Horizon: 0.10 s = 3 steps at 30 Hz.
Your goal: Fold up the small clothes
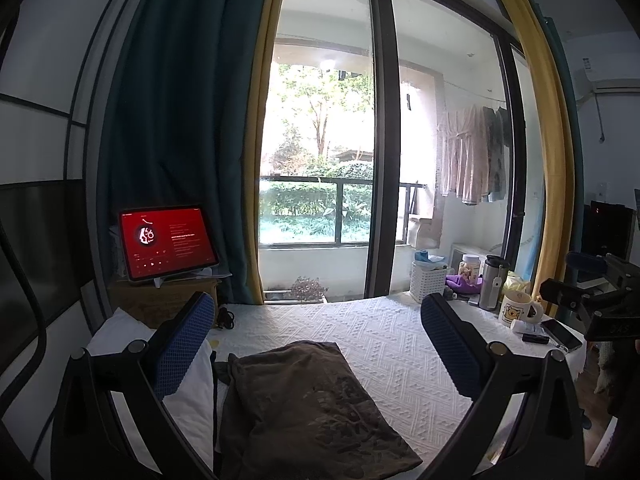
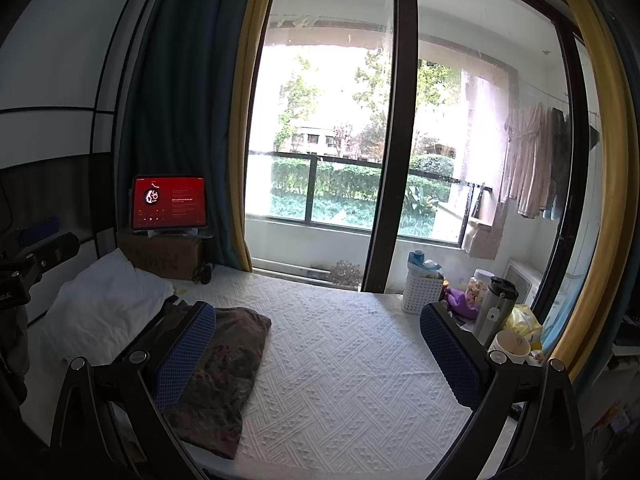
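Brown garment point(image 1: 312, 408) folded on bedspread point(image 1: 380, 344), left gripper point(image 1: 316, 344) above (spread wide)

A white quilted bed point(image 1: 360, 344) carries a folded brown garment point(image 1: 312, 408) lying between the left tongs point(image 1: 316, 332), with a white pillow point(image 2: 104, 312) further left.

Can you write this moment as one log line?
left gripper: open, empty | right gripper: open, empty | brown garment: folded on bed

The brown garment point(image 1: 316, 412) runs off the picture's bottom edge; the tablet point(image 1: 166, 242) text is too small to read.
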Available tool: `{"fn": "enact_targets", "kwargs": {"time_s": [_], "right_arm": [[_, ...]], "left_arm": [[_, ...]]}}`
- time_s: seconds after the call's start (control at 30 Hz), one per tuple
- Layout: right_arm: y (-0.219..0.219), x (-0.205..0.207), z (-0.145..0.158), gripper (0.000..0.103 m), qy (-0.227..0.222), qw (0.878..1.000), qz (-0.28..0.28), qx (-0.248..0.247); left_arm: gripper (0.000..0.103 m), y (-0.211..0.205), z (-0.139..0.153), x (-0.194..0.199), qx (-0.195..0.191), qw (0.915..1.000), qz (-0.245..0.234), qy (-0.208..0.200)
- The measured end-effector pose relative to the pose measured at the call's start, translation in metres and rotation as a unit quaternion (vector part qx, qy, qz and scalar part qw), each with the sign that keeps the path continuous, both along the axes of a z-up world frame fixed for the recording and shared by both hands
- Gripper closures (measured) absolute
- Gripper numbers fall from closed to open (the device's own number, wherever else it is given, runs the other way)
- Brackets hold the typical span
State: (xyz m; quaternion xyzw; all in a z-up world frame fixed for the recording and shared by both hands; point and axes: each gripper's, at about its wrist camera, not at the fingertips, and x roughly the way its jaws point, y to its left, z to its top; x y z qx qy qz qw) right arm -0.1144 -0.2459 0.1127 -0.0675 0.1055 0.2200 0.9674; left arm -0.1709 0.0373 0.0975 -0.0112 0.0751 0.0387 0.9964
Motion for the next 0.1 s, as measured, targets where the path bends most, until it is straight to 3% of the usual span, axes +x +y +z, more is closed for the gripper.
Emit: {"fn": "enact_targets", "kwargs": {"time_s": [0.1], "right_arm": [[0.0004,0.0006,-0.0013,0.0,0.001,1.0,0.0,0.0]], "left_arm": [[0.001,0.001,-0.0009,-0.0003,0.001,1.0,-0.001,-0.003]]}}
